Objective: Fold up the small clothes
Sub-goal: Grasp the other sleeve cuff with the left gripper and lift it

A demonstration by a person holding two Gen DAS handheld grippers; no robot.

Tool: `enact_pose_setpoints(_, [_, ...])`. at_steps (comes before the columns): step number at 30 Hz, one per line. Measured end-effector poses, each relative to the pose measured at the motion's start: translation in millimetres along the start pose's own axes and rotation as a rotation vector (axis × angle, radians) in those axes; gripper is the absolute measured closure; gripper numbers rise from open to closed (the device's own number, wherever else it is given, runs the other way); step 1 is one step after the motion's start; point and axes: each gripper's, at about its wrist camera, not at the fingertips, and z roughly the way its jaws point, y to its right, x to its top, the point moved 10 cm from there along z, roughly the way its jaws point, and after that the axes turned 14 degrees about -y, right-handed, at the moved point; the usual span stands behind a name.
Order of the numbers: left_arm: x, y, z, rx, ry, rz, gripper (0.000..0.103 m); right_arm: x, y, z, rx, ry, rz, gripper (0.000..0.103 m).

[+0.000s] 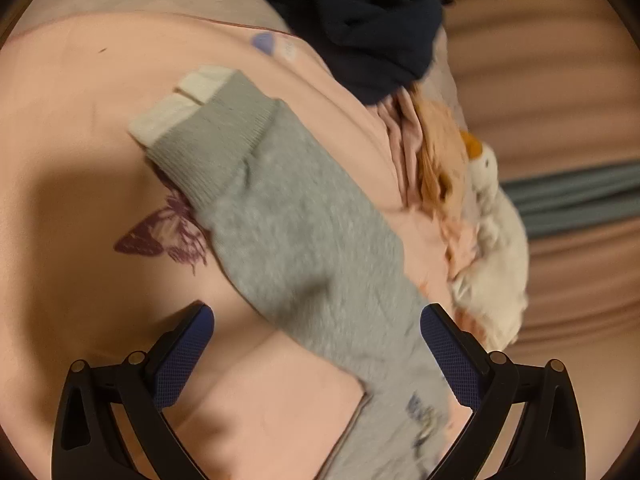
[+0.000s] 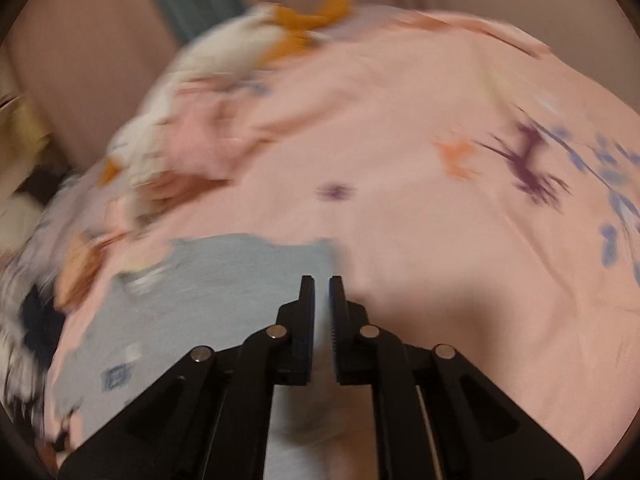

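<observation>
A small grey garment (image 1: 304,240) with ribbed cuffs and white inner cuffs lies diagonally across a pink printed bedsheet (image 1: 80,120). My left gripper (image 1: 316,312) hovers open over its lower part, with one blue-padded finger on each side and the cloth running under the gap. In the right wrist view, which is blurred, the same grey garment (image 2: 208,292) spreads out to the left. My right gripper (image 2: 322,284) has its jaws almost together, pinching the garment's right edge, and pale cloth shows in the slit between them.
A dark navy garment (image 1: 372,20) is heaped at the far end of the bed. Beside a bunched peach and orange cloth (image 1: 440,160) lies a white plush toy (image 1: 496,216) with an orange beak, near the bed's edge. The pink sheet (image 2: 440,240) stretches to the right.
</observation>
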Motion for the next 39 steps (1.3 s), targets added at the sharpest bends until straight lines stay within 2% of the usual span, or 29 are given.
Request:
enact_pose_setpoints(1, [3, -1, -1, -0.025, 0.002, -0.012, 0.001, -6, -16, -1, 0.048, -0.019, -0.036, 0.083])
enact_pose_setpoints(3, [11, -3, -2, -0.057, 0.021, -0.034, 0.001, -21, -39, 7, 0.086, -0.073, -0.096, 0.082])
enact_pose_setpoints(7, [33, -8, -15, -0.077, 0.098, -0.058, 0.001, -45, -41, 40, -0.002, -0.171, -0.119, 0.082])
enact_pose_setpoints(8, [39, -10, -16, -0.068, 0.108, -0.058, 0.001, -50, -35, 48, -0.038, -0.192, -0.109, 0.087])
enact_pose_setpoints(10, [50, -14, -20, -0.043, 0.124, -0.063, 0.001, -55, -30, 50, -0.034, -0.191, -0.085, 0.085])
enact_pose_setpoints(13, [64, -17, -22, -0.017, 0.149, -0.072, 0.008, -55, -32, 36, -0.014, -0.155, -0.072, 0.081])
enact_pose_setpoints(16, [73, -22, -21, 0.016, 0.169, -0.090, 0.033, -57, -40, 24, -0.024, -0.128, -0.104, 0.078])
enact_pose_setpoints(17, [75, -24, -19, 0.030, 0.163, -0.088, 0.051, -57, -44, 18, -0.016, -0.119, -0.114, 0.077])
enact_pose_setpoints(18, [76, -27, -16, 0.067, 0.150, -0.087, 0.075, -58, -46, 15, -0.010, -0.112, -0.120, 0.077])
enact_pose_setpoints(19, [76, -29, -13, 0.101, 0.139, -0.080, 0.084, -59, -49, 11, -0.001, -0.101, -0.128, 0.076])
enact_pose_setpoints(20, [75, -28, -11, 0.134, 0.132, -0.066, 0.085, -60, -50, 7, 0.008, -0.094, -0.133, 0.076])
enact_pose_setpoints(22, [71, -18, -14, 0.241, 0.151, 0.003, 0.088, -63, -56, 2, 0.026, -0.086, -0.145, 0.074])
enact_pose_setpoints(24, [62, 15, -17, 0.315, 0.182, 0.140, 0.089, -65, -60, 0, 0.041, -0.083, -0.154, 0.074])
enact_pose_setpoints(26, [45, 57, -16, 0.343, 0.199, 0.289, 0.089, -68, -63, -2, 0.052, -0.082, -0.165, 0.073])
enact_pose_setpoints(29, [2, 129, -1, 0.341, 0.190, 0.510, 0.089, -72, -67, -5, 0.068, -0.081, -0.174, 0.072])
enact_pose_setpoints(33, [-66, 193, 43, 0.314, 0.110, 0.708, 0.089, -79, -72, -9, 0.102, -0.076, -0.172, 0.069])
enact_pose_setpoints(36, [-116, 215, 86, 0.331, 0.027, 0.815, 0.089, -85, -76, -10, 0.114, -0.078, -0.189, 0.069])
enact_pose_setpoints(39, [-154, 219, 131, 0.369, -0.048, 0.886, 0.089, -90, -75, -9, 0.124, -0.088, -0.190, 0.068])
